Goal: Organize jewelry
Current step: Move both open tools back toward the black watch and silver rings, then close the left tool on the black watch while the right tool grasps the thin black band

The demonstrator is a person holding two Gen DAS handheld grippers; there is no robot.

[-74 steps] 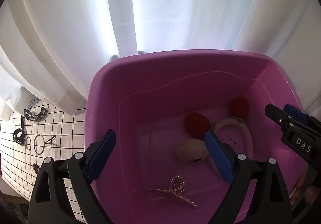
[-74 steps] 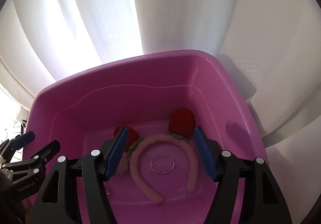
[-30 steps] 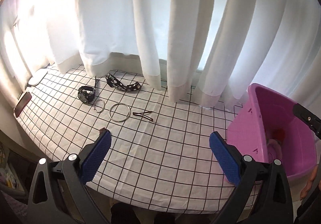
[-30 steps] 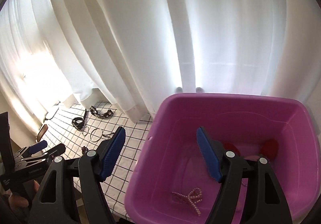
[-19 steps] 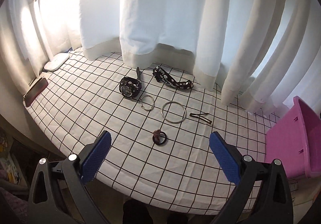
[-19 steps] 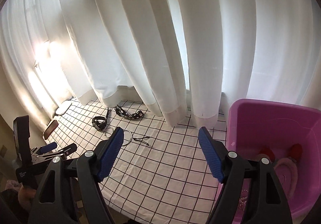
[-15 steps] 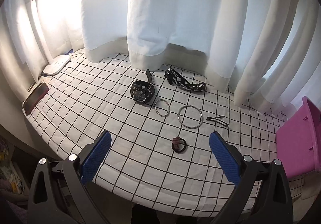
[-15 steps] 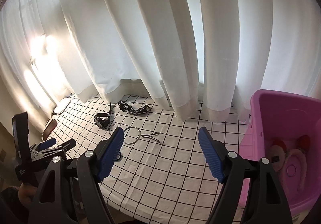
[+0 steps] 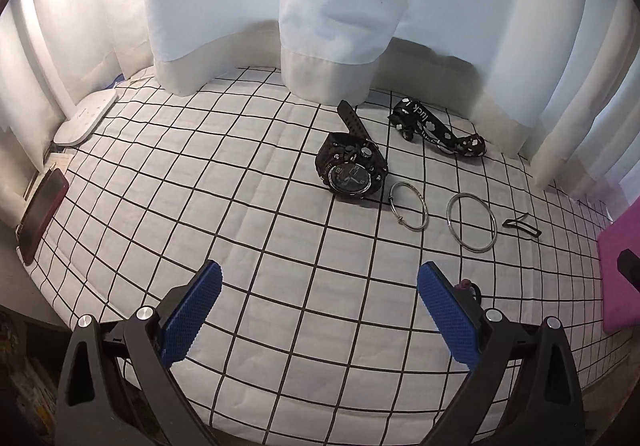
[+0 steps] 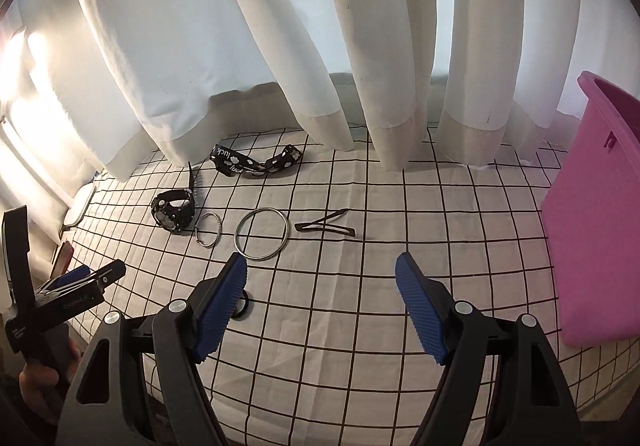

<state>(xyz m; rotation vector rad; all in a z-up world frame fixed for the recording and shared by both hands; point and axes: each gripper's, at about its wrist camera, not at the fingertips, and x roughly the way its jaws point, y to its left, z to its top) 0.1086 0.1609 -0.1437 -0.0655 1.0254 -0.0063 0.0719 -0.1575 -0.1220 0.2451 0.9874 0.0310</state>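
Ahead of left gripper (image 9: pixel 316 294), beyond open empty jaws: watch (image 9: pixel 351 169), patterned strap (image 9: pixel 438 127), 2 rings — small ring (image 9: pixel 409 207), large ring (image 9: pixel 472 222) — and hair clip (image 9: pixel 521 226), all loose on checked cloth (image 9: pixel 248 230). Hair tie (image 9: pixel 469 288) touches view of its right finger. Right gripper (image 10: pixel 320 286) spread wide, holding nothing; large ring just ahead of its left finger. Pink bin (image 10: pixel 596 230) far right of both. Likely step: reaching for next piece. Next move: pick 1 item, straddle it, close, carry right to bin.
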